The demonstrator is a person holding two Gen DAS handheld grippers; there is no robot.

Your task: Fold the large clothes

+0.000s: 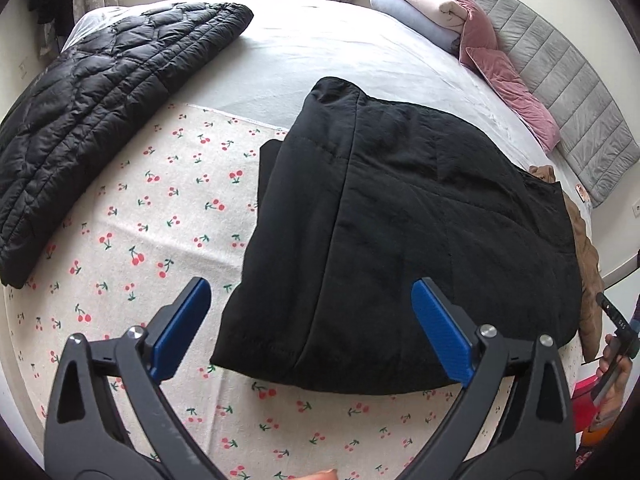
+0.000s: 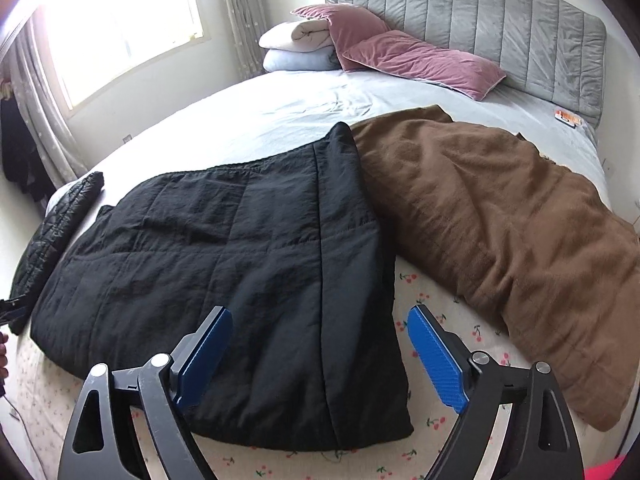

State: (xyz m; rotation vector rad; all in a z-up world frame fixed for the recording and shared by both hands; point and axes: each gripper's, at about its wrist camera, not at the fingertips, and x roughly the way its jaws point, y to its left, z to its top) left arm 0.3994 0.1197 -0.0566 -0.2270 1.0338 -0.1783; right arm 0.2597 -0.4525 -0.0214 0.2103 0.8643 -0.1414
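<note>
The folded black quilted coat lies on the cherry-print sheet on the bed, directly ahead of both tools. The left tool hangs above its near edge, blue pads spread apart, gripping nothing; the right tool likewise, released over its near corner. One puffy black jacket lies left, one fuzzy brown garment right. Two pink velvet pillows lean by the grey headboard.

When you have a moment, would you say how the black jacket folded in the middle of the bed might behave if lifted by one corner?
The black jacket looks padded and soft, so it would probably sag and unfold. Its stitched, puffy panels suggest it is light for its bulk. The fabric looks smooth, so it may slip from a claw.
</note>
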